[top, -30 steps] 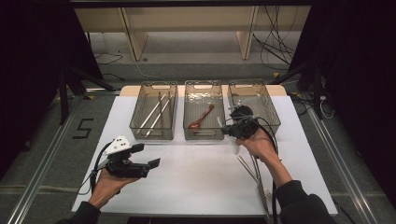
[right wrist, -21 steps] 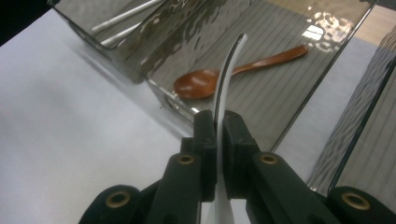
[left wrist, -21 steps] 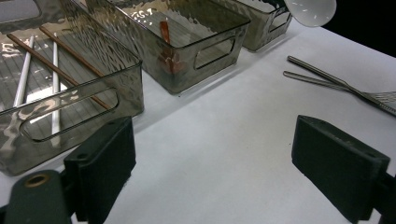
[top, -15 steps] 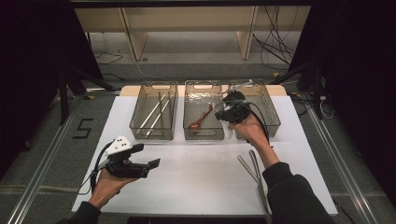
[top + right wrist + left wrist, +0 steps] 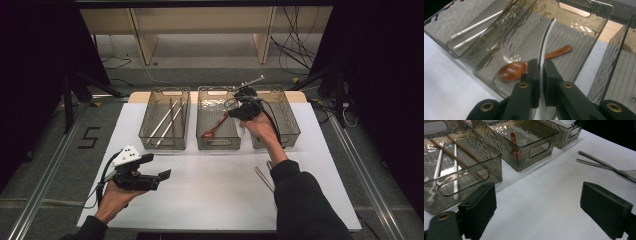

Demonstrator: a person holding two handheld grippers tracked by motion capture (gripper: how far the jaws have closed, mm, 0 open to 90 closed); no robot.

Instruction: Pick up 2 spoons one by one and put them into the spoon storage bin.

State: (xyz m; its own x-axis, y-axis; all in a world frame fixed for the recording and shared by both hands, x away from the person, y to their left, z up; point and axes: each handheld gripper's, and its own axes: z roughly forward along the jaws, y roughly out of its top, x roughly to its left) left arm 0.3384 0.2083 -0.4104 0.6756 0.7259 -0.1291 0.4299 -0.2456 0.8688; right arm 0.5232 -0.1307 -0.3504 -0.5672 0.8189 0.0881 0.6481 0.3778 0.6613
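Jaws of the right gripper (image 5: 243,103) in the high view cannot be made out, since the gripper is small and dark there; it hangs over the middle bin (image 5: 218,125), near that bin's right wall, with a pale slender piece sticking out past it toward the far edge. A wooden spoon (image 5: 214,127) lies on the middle bin's floor. The left bin (image 5: 165,120) holds chopsticks (image 5: 167,122), and the right bin (image 5: 284,120) stands just beside the middle one. All three sit in a row at the far side of a white table (image 5: 210,190). The left gripper (image 5: 159,174) rests low over the near left part of the table, well apart from the bins, its jaws spread. Metal cutlery (image 5: 263,177) lies on the table by the right sleeve. Beyond the table are a grey floor, cables and wooden shelf legs; a wide bare stretch of table lies between the two hands.

From the left gripper view, the two black jaws stand wide apart with nothing between them, over bare white surface. The left bin is close on the left, and the metal cutlery (image 5: 604,165) lies off to the right.

From the right gripper view, the jaws are clamped on a white utensil (image 5: 546,35), a thin curved strip that rises from between the pads over the middle bin. The wooden spoon (image 5: 524,67) lies just below and to the left of the pads, not touching them.
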